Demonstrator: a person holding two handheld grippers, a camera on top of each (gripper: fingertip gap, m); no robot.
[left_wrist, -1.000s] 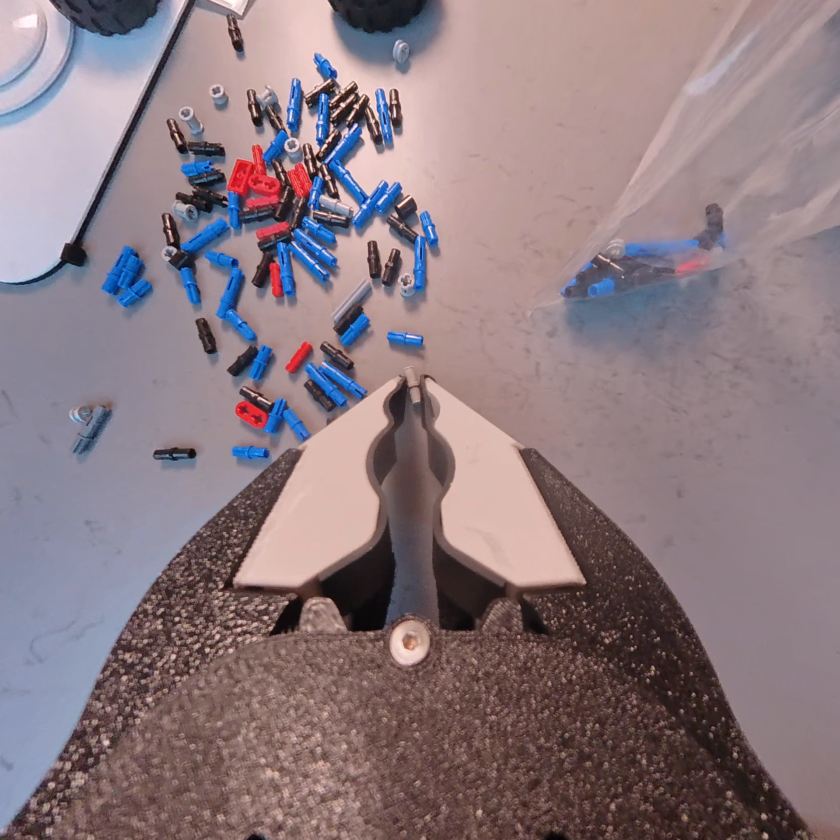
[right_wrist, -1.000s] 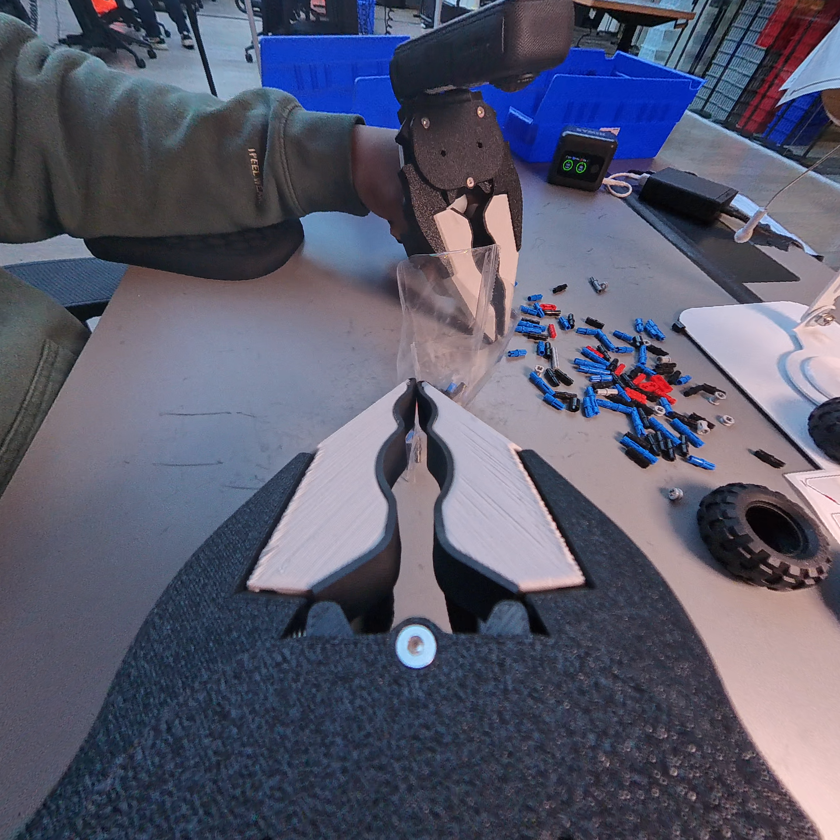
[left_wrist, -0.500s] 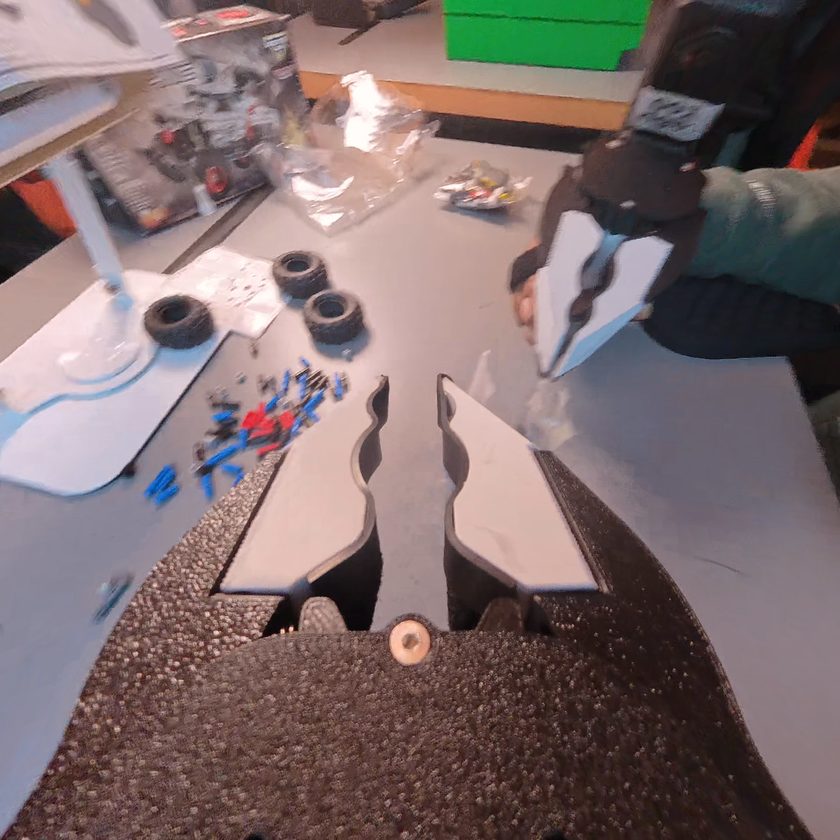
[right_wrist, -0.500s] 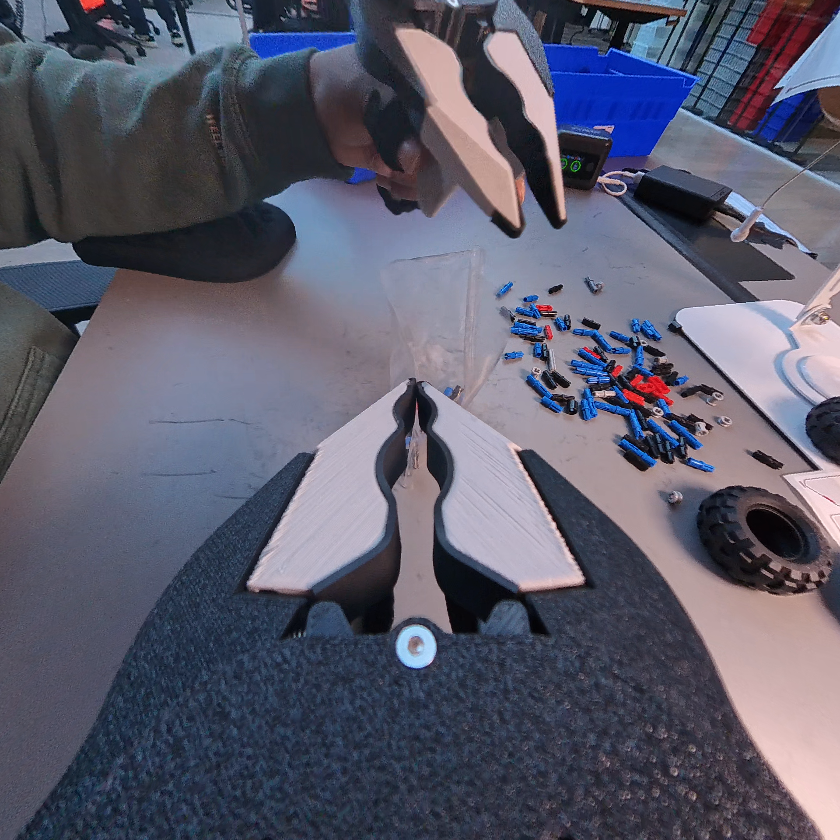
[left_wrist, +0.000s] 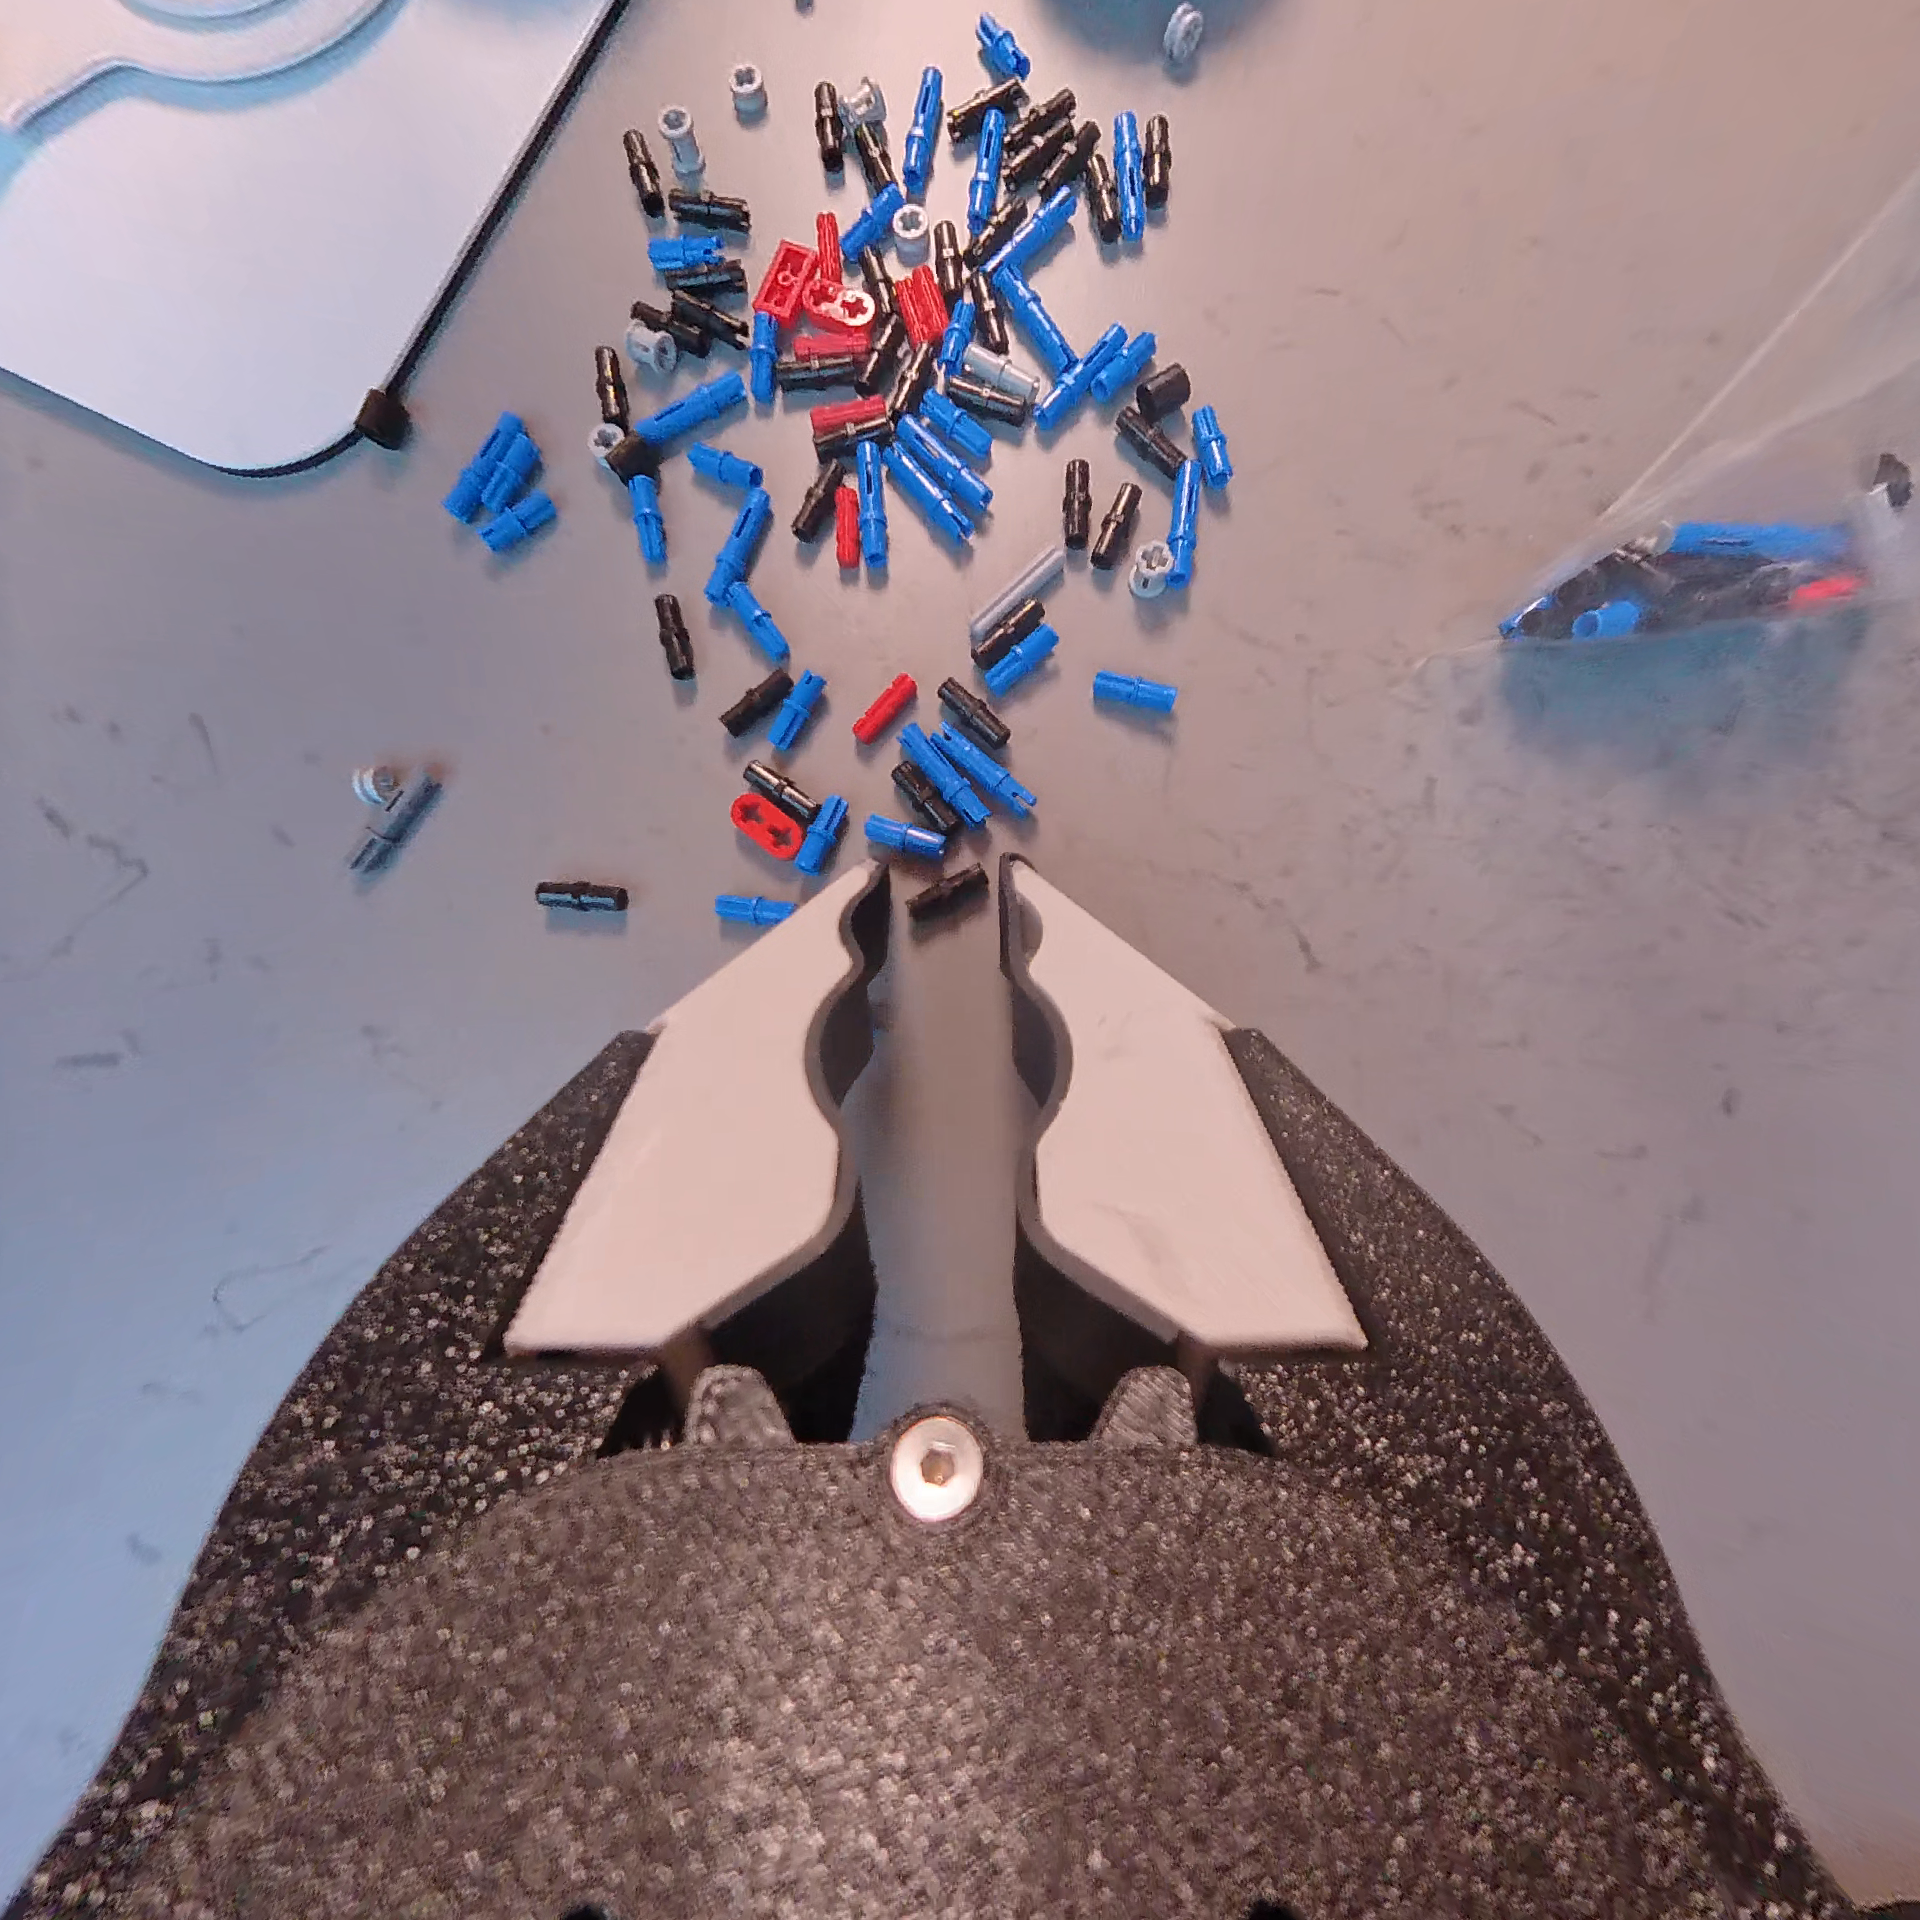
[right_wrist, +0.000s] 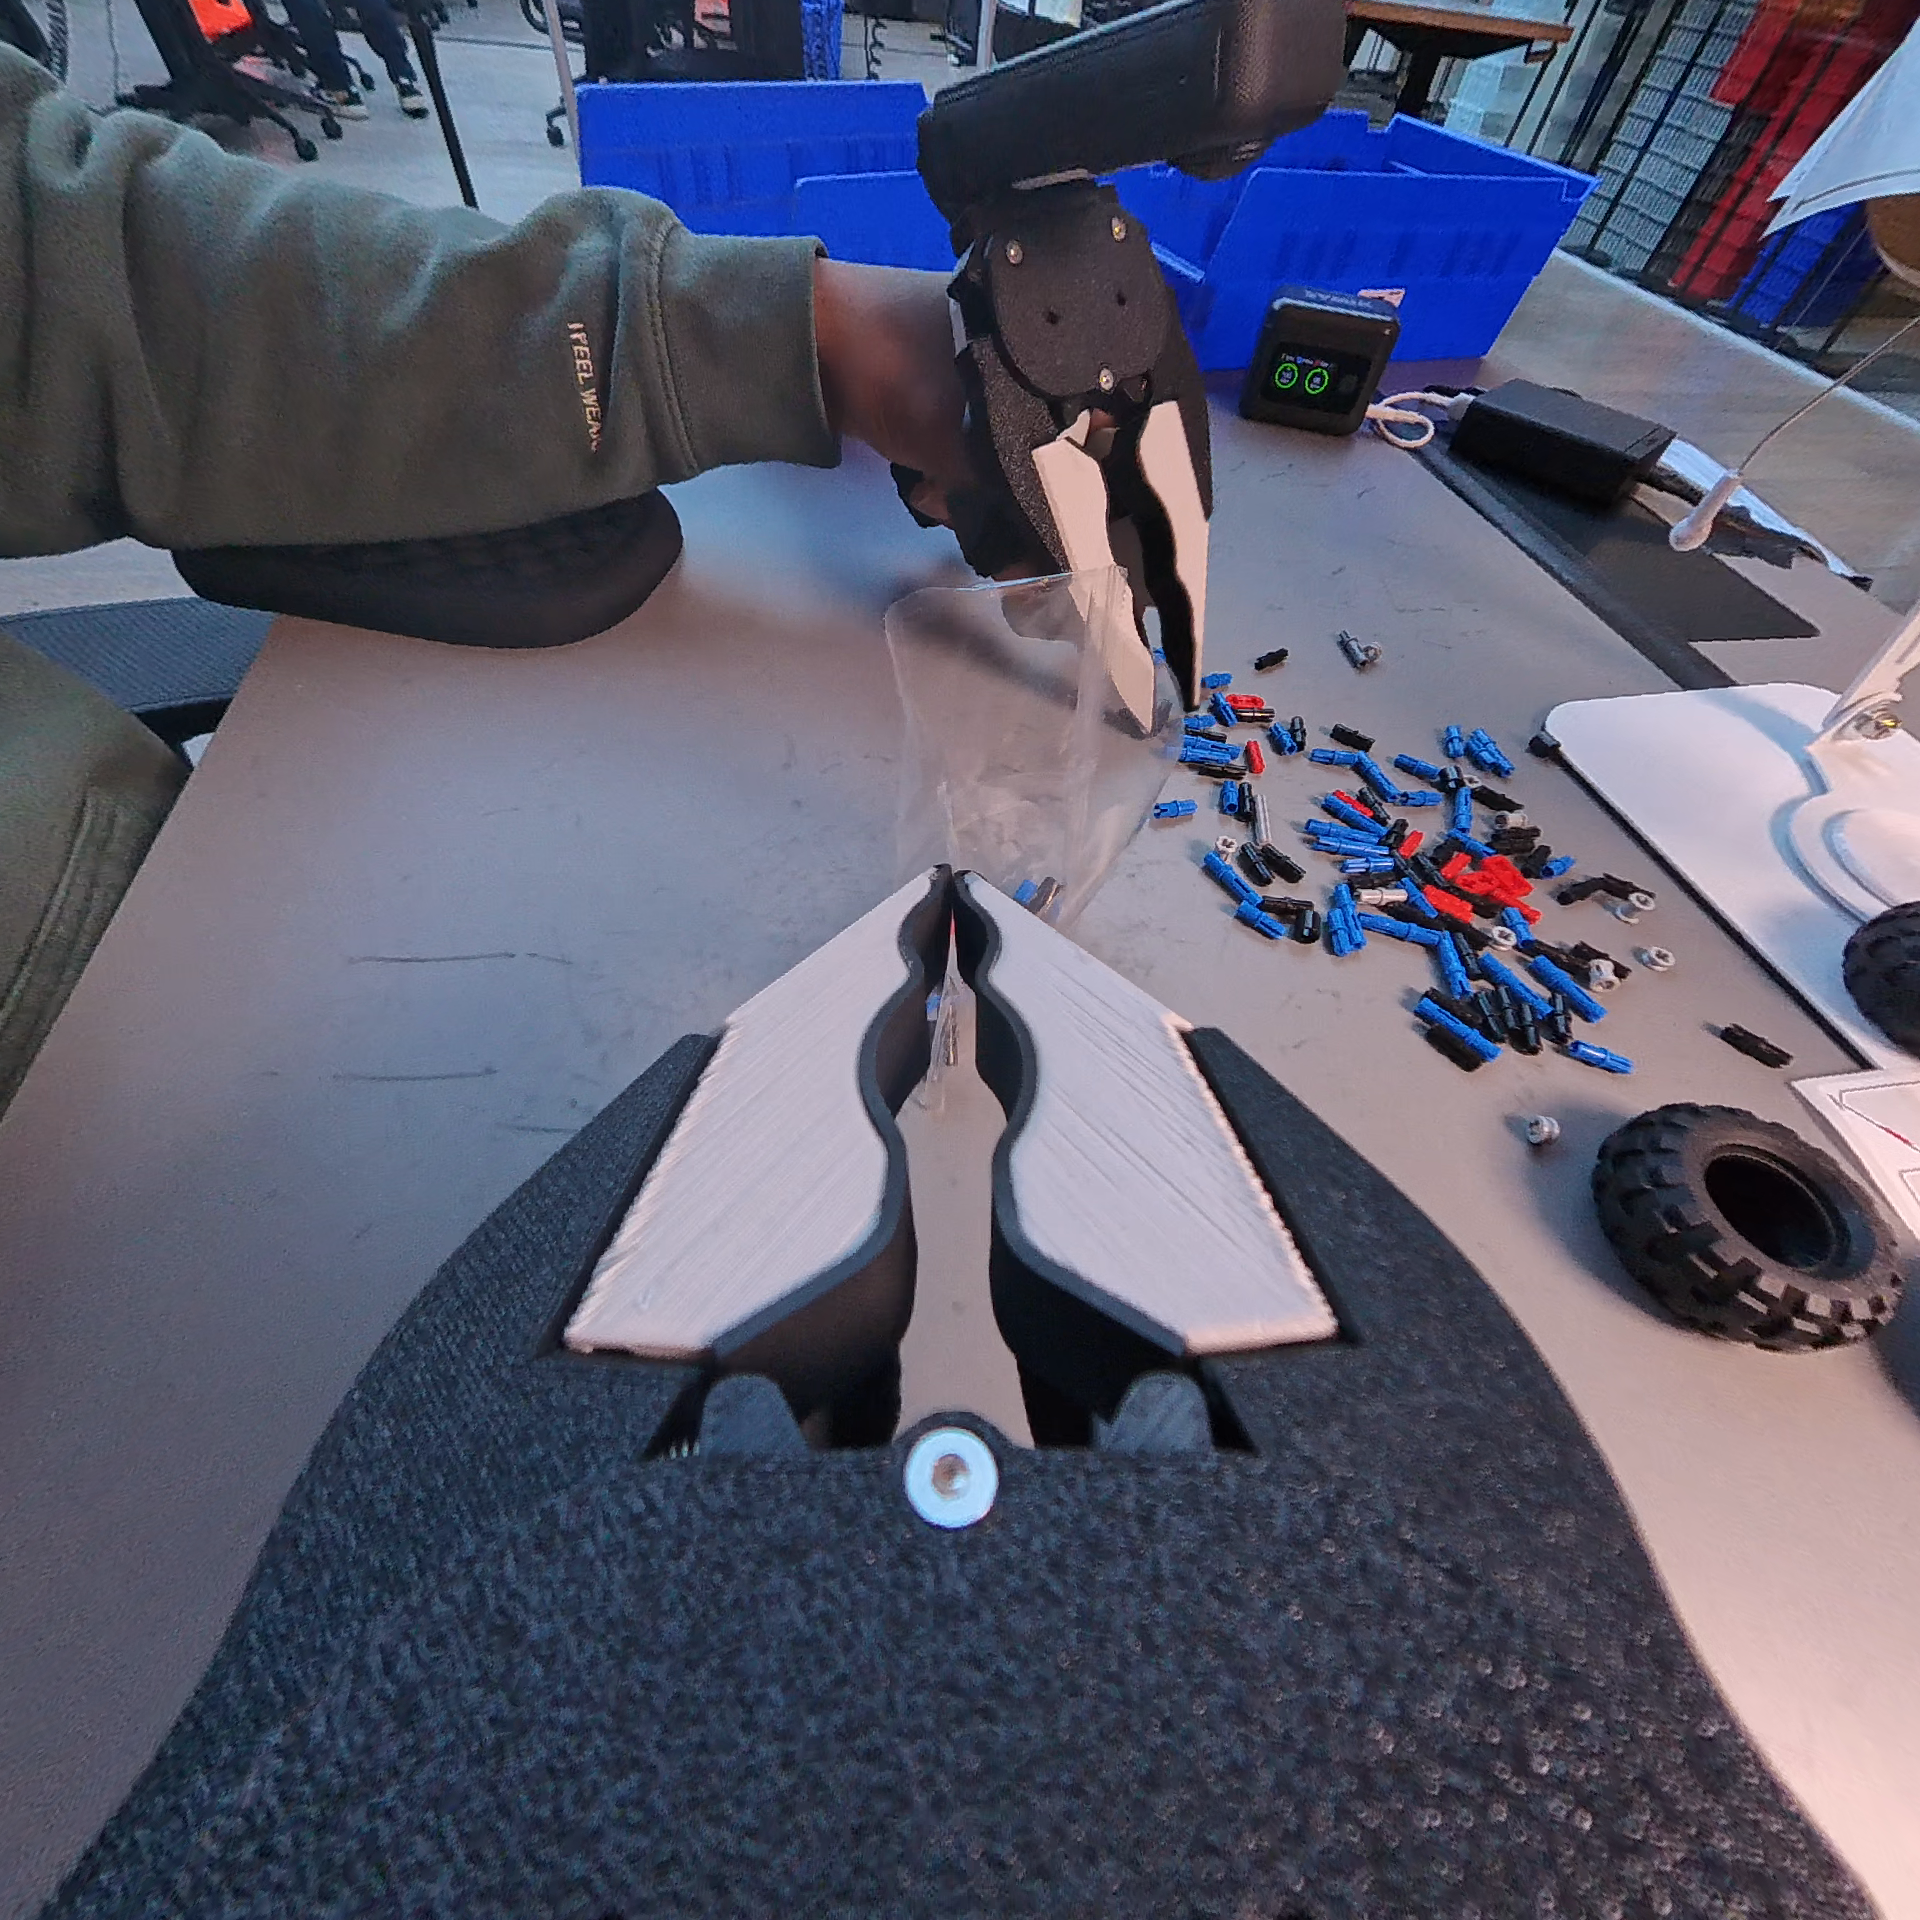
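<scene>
Pins scattered in a loose pile on grey worktop, blue, black, red and a few grey. Left gripper pointing down at near edge of pile, fingers narrowly apart, holding nothing. One black pin lying on worktop right between the fingertips (contact with either tip not clear). Red link and blue pins just ahead of the tips.

Right gripper low over worktop, fingers closed, pinching edge of clear bag. Bag standing up from the pinch, mouth upward, a few pins visible in its bottom corner. Seen from right wrist view, left gripper's tips just beside bag mouth, at pile's edge. Same bag off to the right in left wrist view, blurred, with blue, black and red pieces inside.

Black tyre on worktop right of pile, small grey bush near it. White base plate beyond pile, cable along its edge. Green sleeve behind left gripper. Blue bins and small screen device at far end.
</scene>
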